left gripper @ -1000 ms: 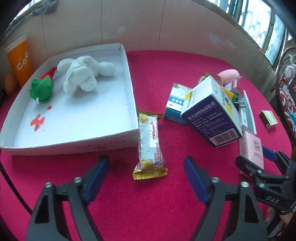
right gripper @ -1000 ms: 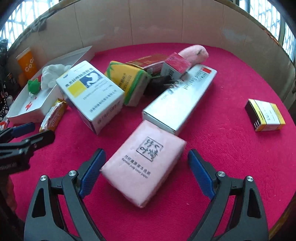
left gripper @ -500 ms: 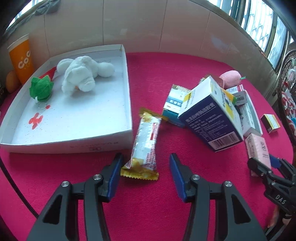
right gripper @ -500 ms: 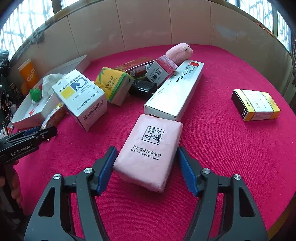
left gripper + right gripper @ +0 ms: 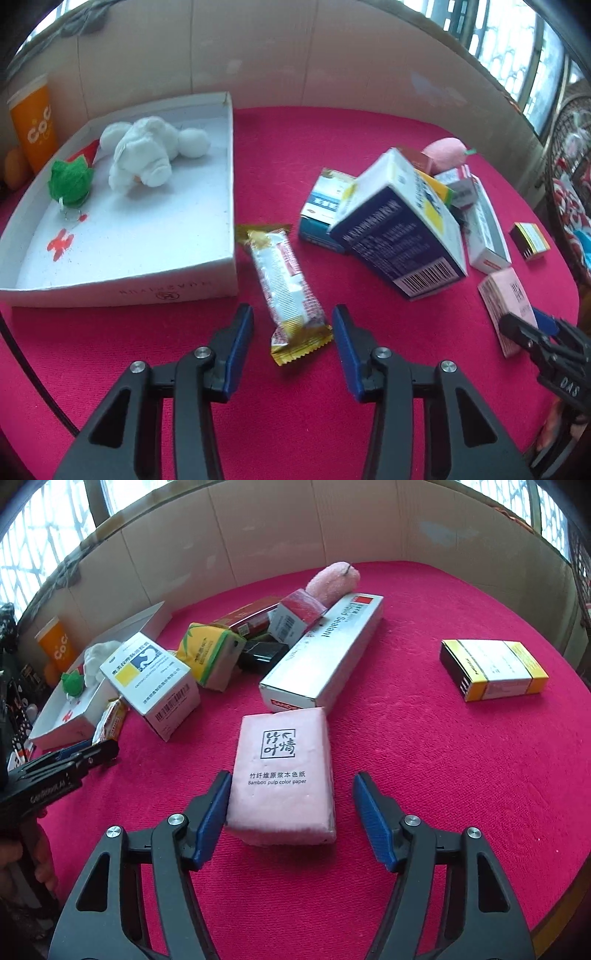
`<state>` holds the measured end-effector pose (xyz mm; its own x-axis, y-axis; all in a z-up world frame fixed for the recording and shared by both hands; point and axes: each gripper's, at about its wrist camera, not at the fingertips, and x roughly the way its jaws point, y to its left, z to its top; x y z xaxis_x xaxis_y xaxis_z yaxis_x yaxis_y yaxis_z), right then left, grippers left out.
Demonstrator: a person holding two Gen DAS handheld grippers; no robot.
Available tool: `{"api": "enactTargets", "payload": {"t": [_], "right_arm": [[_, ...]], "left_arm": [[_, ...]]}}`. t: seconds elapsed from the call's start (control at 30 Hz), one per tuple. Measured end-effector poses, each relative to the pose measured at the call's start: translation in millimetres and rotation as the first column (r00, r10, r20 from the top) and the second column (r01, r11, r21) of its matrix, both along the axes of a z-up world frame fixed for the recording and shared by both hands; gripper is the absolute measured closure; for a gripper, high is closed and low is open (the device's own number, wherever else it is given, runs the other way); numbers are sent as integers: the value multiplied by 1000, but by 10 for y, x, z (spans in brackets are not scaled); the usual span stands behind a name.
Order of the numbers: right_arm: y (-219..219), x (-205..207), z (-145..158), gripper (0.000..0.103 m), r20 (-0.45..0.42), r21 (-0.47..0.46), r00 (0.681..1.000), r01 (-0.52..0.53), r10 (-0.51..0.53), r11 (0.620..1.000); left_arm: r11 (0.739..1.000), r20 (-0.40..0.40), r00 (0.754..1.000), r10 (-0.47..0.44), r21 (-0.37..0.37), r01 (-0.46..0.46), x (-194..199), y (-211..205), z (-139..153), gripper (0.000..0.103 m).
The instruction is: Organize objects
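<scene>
We are holding our left gripper (image 5: 293, 334) low over the red cloth (image 5: 288, 140), and its jaws are closing around the near end of the snack bar (image 5: 286, 284); the gold crimped tail is lying between the blue pads, which are not yet pressing on it. Our right gripper (image 5: 291, 812) is standing part-way open around the pink tissue pack (image 5: 284, 771): the left pad is sitting against the pack's side, while the right pad is standing clear of it, so we are not gripping it.

Just beyond the snack bar, we are seeing the white tray (image 5: 122, 288) to its left, the bar's far end lying near the tray's corner. Inside the tray a white plush toy (image 5: 147, 155) and a green toy (image 5: 70, 181) are resting. To the right of the bar, a blue-and-white medicine box (image 5: 399, 236) is leaning on a smaller box (image 5: 325, 206).

Past the tissue pack, a long silver sealant box (image 5: 325, 668) is lying, touching the pack's far corner. A yellow-and-black box (image 5: 495, 668) is sitting well apart on the right. Farthest back, an orange cup (image 5: 33, 125) is standing by the wall.
</scene>
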<state>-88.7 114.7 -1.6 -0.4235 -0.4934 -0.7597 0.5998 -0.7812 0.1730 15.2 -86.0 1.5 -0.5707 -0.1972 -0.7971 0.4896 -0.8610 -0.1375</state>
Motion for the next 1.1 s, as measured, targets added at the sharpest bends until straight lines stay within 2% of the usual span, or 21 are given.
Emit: {"api": "enactTargets", "payload": {"t": [0.17, 0.33, 0.4, 0.43, 0.47, 0.5, 0.73, 0.9, 1.1], "right_arm": [[-119, 2, -19, 34, -36, 40, 999, 1, 1, 999], [-143, 29, -36, 34, -73, 61, 997, -27, 32, 998], [-114, 38, -39, 34, -79, 54, 996, -46, 50, 998], [-109, 49, -39, 37, -85, 56, 995, -53, 58, 997], [-104, 57, -39, 47, -93, 61, 994, -56, 61, 997], [-96, 67, -38, 50, -101, 64, 993, -55, 61, 996], [-24, 82, 0, 52, -74, -3, 994, -77, 76, 997], [9, 137, 105, 53, -83, -48, 993, -93, 88, 995], [1, 192, 229, 52, -101, -72, 990, -105, 98, 992]], "left_arm": [[999, 3, 999, 39, 9, -39, -118, -45, -9, 58], [1000, -30, 999, 21, -8, -22, -71, -18, -33, 59], [1000, -45, 999, 9, -11, -9, -32, -14, -38, 65], [1000, -50, 999, 7, -11, -7, -11, -13, -41, 72], [1000, -57, 998, 6, -8, -6, 10, -16, -44, 72], [1000, -64, 998, 6, -5, -6, 22, -21, -41, 73], [999, -111, 994, 0, -45, -5, 130, 55, 41, 73], [993, -161, 987, -27, -115, 9, 230, 177, 197, 73], [989, -198, 979, -38, -149, 9, 305, 216, 320, 73]]}}
